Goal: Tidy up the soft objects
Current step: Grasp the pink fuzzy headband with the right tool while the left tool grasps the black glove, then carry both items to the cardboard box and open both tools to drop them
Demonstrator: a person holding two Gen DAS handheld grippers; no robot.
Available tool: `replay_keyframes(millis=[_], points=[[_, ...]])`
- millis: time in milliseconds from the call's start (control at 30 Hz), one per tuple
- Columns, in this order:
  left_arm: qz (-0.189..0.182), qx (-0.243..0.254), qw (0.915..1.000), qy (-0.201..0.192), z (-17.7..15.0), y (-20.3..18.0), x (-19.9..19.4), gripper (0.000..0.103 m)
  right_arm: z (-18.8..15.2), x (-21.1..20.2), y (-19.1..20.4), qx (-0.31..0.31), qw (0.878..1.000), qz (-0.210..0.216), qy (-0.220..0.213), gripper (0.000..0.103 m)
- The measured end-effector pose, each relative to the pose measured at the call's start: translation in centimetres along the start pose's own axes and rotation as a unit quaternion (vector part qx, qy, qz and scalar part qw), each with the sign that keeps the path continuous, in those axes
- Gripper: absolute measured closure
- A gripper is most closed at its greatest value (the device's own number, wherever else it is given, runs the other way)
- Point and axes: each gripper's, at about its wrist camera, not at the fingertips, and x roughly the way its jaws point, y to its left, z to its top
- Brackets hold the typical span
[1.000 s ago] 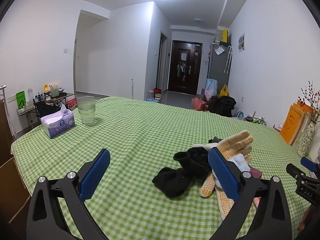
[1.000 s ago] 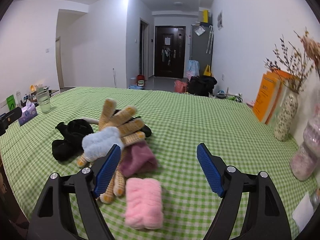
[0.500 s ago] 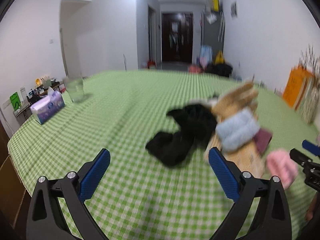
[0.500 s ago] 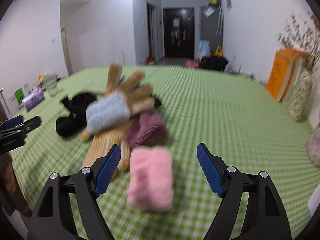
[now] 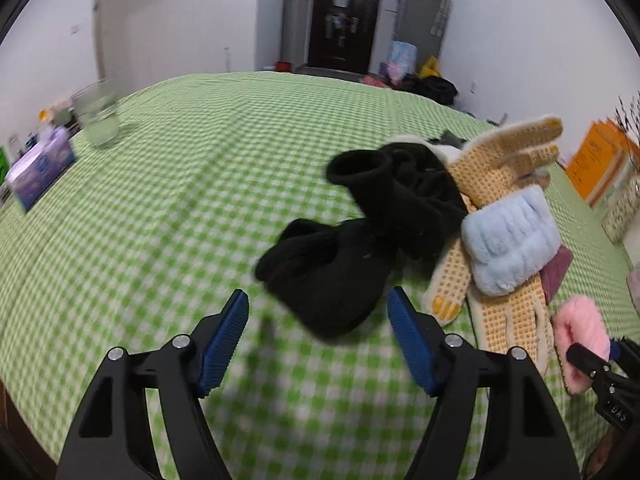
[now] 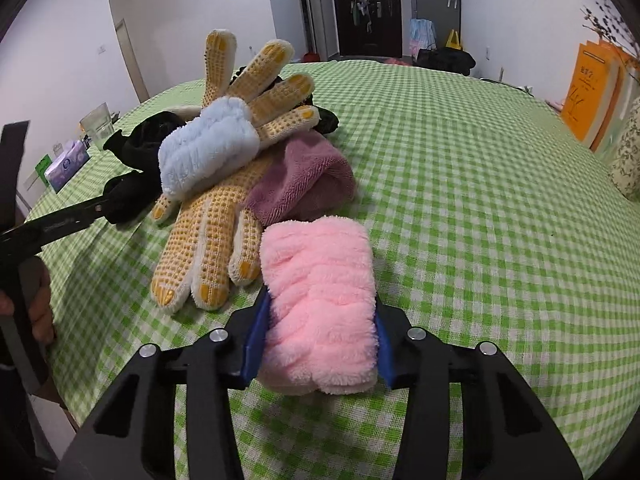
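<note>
Left wrist view
- Left hand-held gripper [image 5: 318,316]: jaws spread apart, nothing between the blue pads; it hangs just short of the near end of the black garment.
- Black garment [image 5: 352,248]: crumpled on the green checked cloth of the desk [image 5: 160,208], its far part against the glove pile.
- Yellow dotted gloves [image 5: 500,184]: lie right of the black garment, fingers pointing away.
- Light blue fluffy roll [image 5: 510,240]: rests on top of the gloves.
- Pink fluffy roll [image 5: 580,344]: at the right edge, beside the tip of the other hand-held gripper.
- Glass [image 5: 98,114] and tissue box [image 5: 40,168]: far left on the desk, blurred, well apart from the pile.

Right wrist view
- Right hand-held gripper [image 6: 320,336]: closed onto the pink fluffy roll [image 6: 320,296], both blue pads pressed into its sides.
- Pink fluffy roll, position: nearest item, touching the fingertips of the yellow dotted gloves [image 6: 212,220].
- Mauve towel [image 6: 304,184]: bunched just behind the pink roll, beside the gloves.
- Light blue fluffy roll [image 6: 208,148]: on top of the gloves.
- Black garment [image 6: 136,152]: left of the pile, partly hidden.
- Left hand-held gripper [image 6: 60,224]: one black finger reaches in from the left toward the black garment.
- Person's hand [image 6: 40,300]: at the left edge, on the gripper handle.
</note>
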Motion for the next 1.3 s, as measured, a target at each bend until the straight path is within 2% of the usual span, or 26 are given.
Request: replay_keyframes(millis=[33,67,100,167,433,467,633,733,1033,1300], points=[[0.0,0.002,1.0,0.007,0.2,-0.2,0.5,0.052,0.1,-0.1,0.0,0.001,1.0,0.001,-0.002,0.062],[-0.005,-0.001,0.9999,0.016,0.3,-0.3,0.9,0.077,0.2,-0.2,-0.1,0.004,1.0,0.003,-0.004,0.063],[-0.009,-0.003,0.9997,0.021,0.4,-0.4,1.1,0.083,0.3,-0.3,-0.1,0.005,1.0,0.004,-0.006,0.064],[-0.011,-0.001,0.9999,0.013,0.4,-0.5,0.7,0.089,0.5,-0.4,-0.2,0.008,1.0,0.006,-0.01,0.066],[-0.022,-0.02,0.9996,-0.005,0.3,0.4,-2.8,0.091,1.7,-2.4,0.6,0.003,0.999,0.016,-0.038,0.067],[-0.022,-0.023,0.9994,-0.014,0.3,0.5,-3.9,0.091,1.8,-2.8,0.8,0.001,0.999,0.018,-0.044,0.067],[-0.02,-0.011,0.9931,-0.115,1.4,0.6,-11.3,0.091,2.7,-6.9,1.9,-0.014,0.994,0.03,-0.106,0.067],[-0.026,-0.01,0.99,-0.139,1.4,0.8,-13.6,0.091,3.2,-8.3,2.8,-0.021,0.991,0.037,-0.127,0.067],[-0.013,-0.032,0.9902,-0.136,-0.6,2.8,-15.9,0.091,3.3,-8.6,3.9,-0.029,0.991,0.048,-0.12,0.067],[0.02,-0.06,0.9863,-0.152,-2.3,6.0,-18.3,0.091,4.0,-7.1,8.7,-0.066,0.989,0.08,-0.11,0.067]])
